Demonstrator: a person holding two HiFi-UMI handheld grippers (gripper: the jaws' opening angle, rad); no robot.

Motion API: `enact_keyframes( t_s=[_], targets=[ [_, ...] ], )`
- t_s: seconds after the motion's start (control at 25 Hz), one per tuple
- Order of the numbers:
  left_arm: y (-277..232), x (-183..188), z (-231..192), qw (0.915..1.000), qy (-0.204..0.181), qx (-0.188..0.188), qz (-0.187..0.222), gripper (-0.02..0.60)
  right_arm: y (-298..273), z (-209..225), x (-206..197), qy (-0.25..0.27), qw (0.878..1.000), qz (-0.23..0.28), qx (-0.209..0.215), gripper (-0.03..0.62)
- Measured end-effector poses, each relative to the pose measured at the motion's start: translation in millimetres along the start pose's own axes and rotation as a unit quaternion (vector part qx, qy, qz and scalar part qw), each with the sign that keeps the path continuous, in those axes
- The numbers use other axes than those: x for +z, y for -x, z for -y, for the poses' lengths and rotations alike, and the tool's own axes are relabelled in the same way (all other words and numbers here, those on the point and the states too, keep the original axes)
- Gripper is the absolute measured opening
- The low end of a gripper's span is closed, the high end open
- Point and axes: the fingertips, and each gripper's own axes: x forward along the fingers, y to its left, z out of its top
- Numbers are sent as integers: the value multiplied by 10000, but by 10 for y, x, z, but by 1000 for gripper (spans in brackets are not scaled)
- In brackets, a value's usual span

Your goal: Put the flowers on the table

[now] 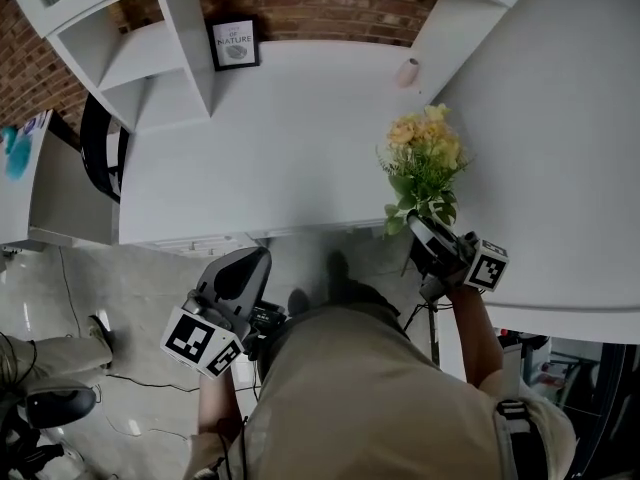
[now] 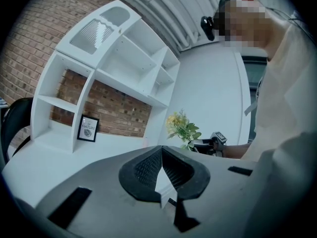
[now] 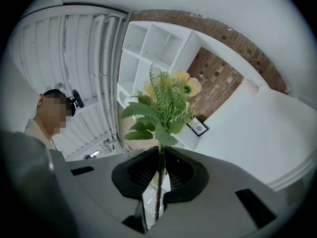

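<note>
A bunch of yellow flowers [image 1: 424, 156] with green leaves sticks up from my right gripper [image 1: 428, 232], which is shut on the thin stem. It hangs over the front right edge of the white table [image 1: 270, 138]. In the right gripper view the stem runs up between the closed pads of the right gripper [image 3: 160, 153] to the flowers [image 3: 163, 105]. My left gripper [image 1: 243, 271] hangs low in front of the table, left of the person's body. Its jaws meet at the tips, nothing between them [image 2: 161, 150]. From there the flowers [image 2: 182, 127] and right gripper [image 2: 216, 139] show at the right.
A framed picture [image 1: 235, 44] leans at the table's back against a brick wall. A white shelf unit [image 1: 140, 48] stands on the back left. A small pink object [image 1: 407, 71] sits at the back right, and a white panel [image 1: 560, 118] flanks the right. A black chair [image 1: 97, 153] stands left.
</note>
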Motion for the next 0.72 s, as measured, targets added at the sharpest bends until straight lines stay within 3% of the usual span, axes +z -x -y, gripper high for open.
enact_keyframes(
  t_s=[0.24,0.48,0.72],
  targets=[
    [-115,27,-112,9998,43,156,-99,11,-109,358,179,-323,9993,68,-151,51],
    [-385,94,-207,9993,51,183,-307,11,-275,673,418,-173,9993,-121,-293,52],
    [-751,98,-264,9984,74,191,-536,11,-438,1102,539,-450,9974,-380,-413,52]
  ],
)
